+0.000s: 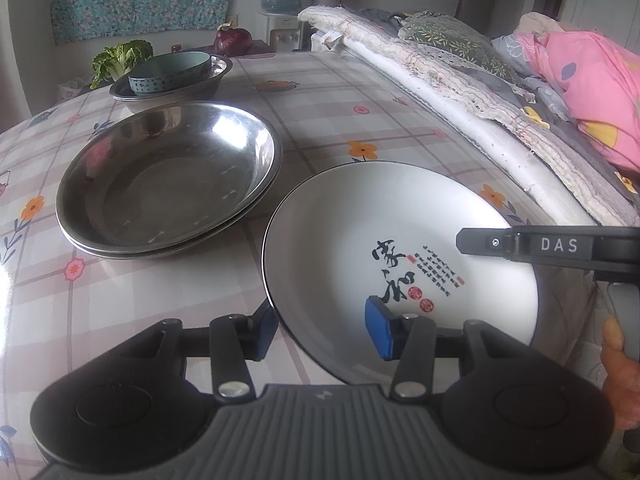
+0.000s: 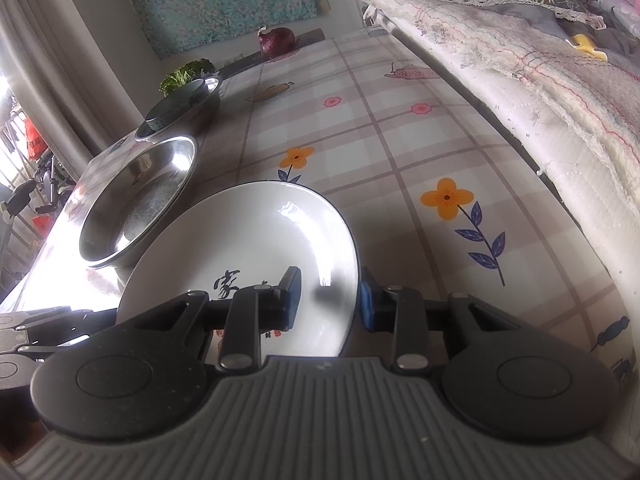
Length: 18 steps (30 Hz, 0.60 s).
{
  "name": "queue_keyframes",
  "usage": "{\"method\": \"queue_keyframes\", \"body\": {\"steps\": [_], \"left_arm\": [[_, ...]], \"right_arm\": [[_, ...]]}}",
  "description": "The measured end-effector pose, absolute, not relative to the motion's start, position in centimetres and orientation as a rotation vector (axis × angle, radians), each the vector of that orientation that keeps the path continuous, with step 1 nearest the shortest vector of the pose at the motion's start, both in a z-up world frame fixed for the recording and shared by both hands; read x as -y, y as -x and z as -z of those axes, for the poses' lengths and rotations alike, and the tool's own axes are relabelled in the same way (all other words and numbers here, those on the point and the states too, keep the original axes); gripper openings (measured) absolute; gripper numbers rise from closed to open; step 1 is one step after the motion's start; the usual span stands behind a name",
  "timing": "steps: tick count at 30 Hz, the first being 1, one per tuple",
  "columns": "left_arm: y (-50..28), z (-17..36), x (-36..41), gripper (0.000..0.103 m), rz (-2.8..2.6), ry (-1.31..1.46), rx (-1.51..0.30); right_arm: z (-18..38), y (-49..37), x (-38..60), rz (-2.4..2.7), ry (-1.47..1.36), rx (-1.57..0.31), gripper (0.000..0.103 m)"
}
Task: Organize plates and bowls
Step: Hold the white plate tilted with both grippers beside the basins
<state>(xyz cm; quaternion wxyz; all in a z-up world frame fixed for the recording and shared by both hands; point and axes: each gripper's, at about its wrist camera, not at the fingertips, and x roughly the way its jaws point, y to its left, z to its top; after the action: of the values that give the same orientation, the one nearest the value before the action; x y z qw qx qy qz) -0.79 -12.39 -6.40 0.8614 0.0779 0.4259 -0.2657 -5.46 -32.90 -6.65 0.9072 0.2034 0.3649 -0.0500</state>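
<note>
A white plate with black calligraphy [image 1: 384, 232] lies on the table; it also shows in the right wrist view [image 2: 256, 248]. My left gripper [image 1: 320, 330] is open and straddles its near left rim, one pad under, one over. My right gripper [image 2: 328, 300] is open and straddles its right rim; its finger [image 1: 520, 245] shows in the left wrist view. Two stacked steel dishes [image 1: 168, 176] sit to the left, also in the right wrist view [image 2: 136, 200]. Behind them a teal bowl [image 1: 170, 74] rests in a steel basin [image 1: 176, 88].
The table has a checked floral cloth [image 1: 352, 120]. Folded quilts and bedding [image 1: 480, 76] run along the right edge. A red onion [image 1: 233, 41] and leafy greens [image 1: 120, 58] lie at the far end.
</note>
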Motion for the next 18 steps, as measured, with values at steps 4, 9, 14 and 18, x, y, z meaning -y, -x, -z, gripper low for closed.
{"method": "queue_keyframes", "body": {"steps": [4, 9, 14, 18], "left_arm": [[0.9, 6.34, 12.29, 0.048, 0.554, -0.164, -0.893], [0.96, 6.33, 12.28, 0.048, 0.55, -0.164, -0.894], [0.98, 6.31, 12.22, 0.048, 0.549, -0.163, -0.894], [0.99, 6.31, 12.16, 0.048, 0.549, -0.163, -0.894]], "right_arm": [[6.63, 5.44, 32.75, 0.1, -0.421, -0.754, 0.029], [6.57, 5.46, 32.67, 0.099, -0.421, -0.754, 0.029], [6.49, 5.48, 32.6, 0.098, -0.421, -0.753, 0.029], [6.4, 5.52, 32.57, 0.098, -0.423, -0.756, 0.03]]}}
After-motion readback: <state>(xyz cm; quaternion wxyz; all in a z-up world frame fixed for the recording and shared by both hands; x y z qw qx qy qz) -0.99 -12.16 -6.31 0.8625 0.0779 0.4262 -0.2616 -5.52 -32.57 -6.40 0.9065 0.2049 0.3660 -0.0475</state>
